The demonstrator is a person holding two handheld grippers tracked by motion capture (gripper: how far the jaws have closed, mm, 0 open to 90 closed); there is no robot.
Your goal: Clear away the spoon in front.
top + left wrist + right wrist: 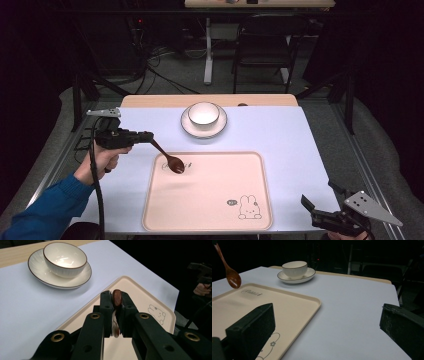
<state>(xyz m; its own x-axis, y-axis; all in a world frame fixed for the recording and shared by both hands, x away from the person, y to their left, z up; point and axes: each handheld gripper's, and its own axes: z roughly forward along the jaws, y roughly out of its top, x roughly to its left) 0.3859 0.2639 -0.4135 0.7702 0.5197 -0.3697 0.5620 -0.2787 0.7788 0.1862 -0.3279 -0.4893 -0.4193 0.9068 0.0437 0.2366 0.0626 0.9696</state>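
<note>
Left tool (pixel 150 136) clamped the spoon (pixel 169 157), handle end hidden between jaws; right tool (pixel 312 207), jaws apart, cut off at bench's near-right corner.

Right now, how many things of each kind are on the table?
Spoon: 1, held in the left tool above the tray
Bowl: 1
Saucer: 1, under the bowl
Tray: 1
Total: 4
</note>
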